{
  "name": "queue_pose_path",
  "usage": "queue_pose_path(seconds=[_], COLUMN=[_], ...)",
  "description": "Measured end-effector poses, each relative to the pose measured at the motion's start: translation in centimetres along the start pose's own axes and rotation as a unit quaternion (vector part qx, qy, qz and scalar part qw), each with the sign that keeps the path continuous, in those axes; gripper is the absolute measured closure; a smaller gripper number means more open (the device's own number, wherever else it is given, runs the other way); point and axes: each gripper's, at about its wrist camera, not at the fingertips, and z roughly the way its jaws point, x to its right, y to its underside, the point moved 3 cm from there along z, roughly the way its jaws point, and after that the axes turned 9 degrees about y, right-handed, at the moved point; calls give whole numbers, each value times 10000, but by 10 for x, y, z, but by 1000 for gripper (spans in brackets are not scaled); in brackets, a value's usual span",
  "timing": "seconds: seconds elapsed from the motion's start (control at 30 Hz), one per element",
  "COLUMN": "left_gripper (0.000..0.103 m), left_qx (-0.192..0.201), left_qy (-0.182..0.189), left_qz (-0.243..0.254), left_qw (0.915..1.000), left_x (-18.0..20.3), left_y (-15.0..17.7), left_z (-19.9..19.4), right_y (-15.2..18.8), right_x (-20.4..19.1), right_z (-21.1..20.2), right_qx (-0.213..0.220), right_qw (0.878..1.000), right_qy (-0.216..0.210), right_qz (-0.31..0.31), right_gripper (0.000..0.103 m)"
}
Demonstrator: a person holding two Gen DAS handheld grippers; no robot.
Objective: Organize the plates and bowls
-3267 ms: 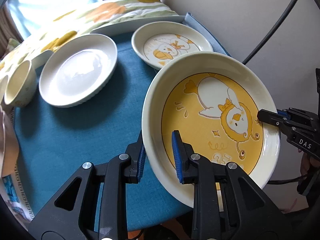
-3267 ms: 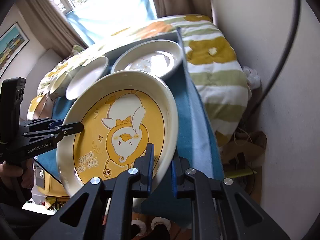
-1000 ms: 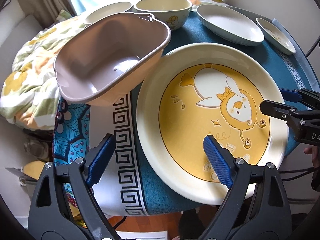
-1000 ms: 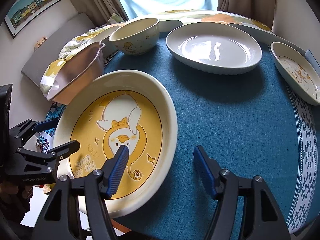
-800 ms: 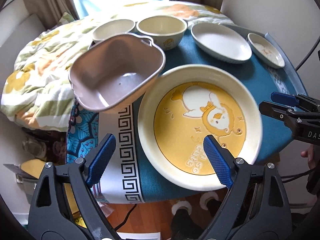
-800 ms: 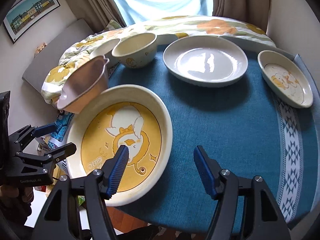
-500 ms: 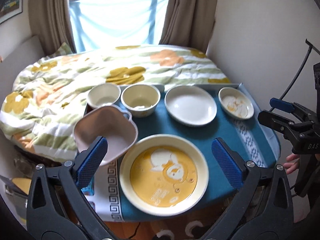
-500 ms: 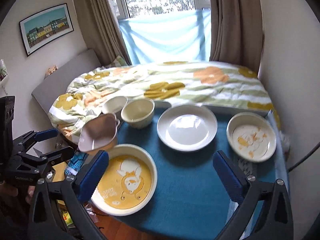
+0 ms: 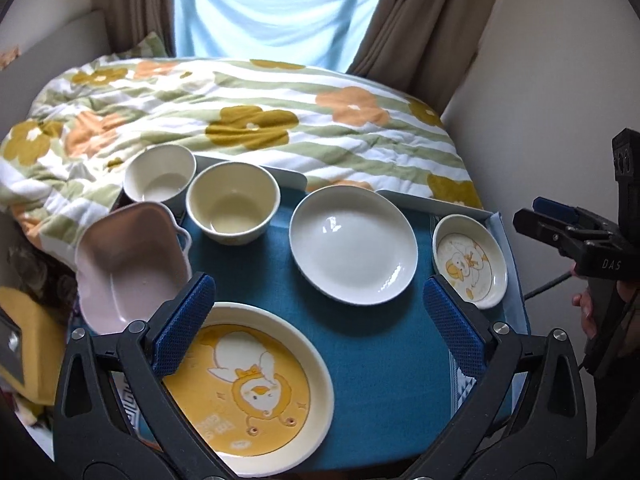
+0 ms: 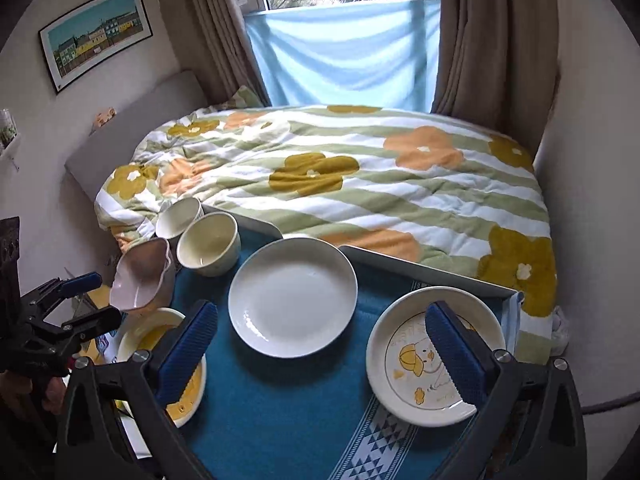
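Left tongs (image 9: 320,324): blue pads spread wide, just finished opening, nothing between them. Right tongs (image 10: 324,354): same, spread wide, just finished opening, empty.

Yellow duck plate (image 9: 256,388) sits flat on the counter (image 9: 380,360), lower centre of the left wrist view, at the near edge of the blue cloth. Round, so no long axis; the duck print's head points toward the bottom of the frame. In the right wrist view it's at lower left, half hidden behind the left pad.

White plate (image 9: 352,244) is flat in mid-frame, slightly oval in this view, long axis running upper left to lower right. Small duck dish (image 9: 470,260) is to its right, near the cloth edge, apart from it.

Cream bowl (image 9: 233,208) and white bowl (image 9: 160,174) stand upright, side by side, upper left of the counter; can't tell if they touch. Pink handled dish (image 9: 128,264) is at left, tilted, overhanging the counter edge, long axis running top to bottom of frame.

Floral duvet (image 9: 248,120) fills the upper half of the frame behind the counter.
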Motion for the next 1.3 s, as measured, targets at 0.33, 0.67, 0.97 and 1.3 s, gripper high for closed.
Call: queue_pose_path(seconds=[0.33,0.67,0.97,1.3], left_gripper=[6,52,79,80], left_qx=[-824,-1272,-1236,-1230], left_qy=[-314,-250,-502,-789], left_qz=[-1132,-1510,-1400,-1092], left_qw=[9896,9800,9811,9832], left_x=[-31,-49,-50,-45], left_y=[7,21,18,15], left_z=[119,182,187,186], right_y=[-12,6,10,14], right_x=[31,23,20,18], right_z=[126,193,211,216], right_qx=[-995,-1652,-1770,-1761], right_qw=[9879,9697,9644,9645], right_qy=[-1069,-1590,-1668,-1577], right_qz=[-528,-842,-1035,-1176], right_gripper=[10,63,83,89])
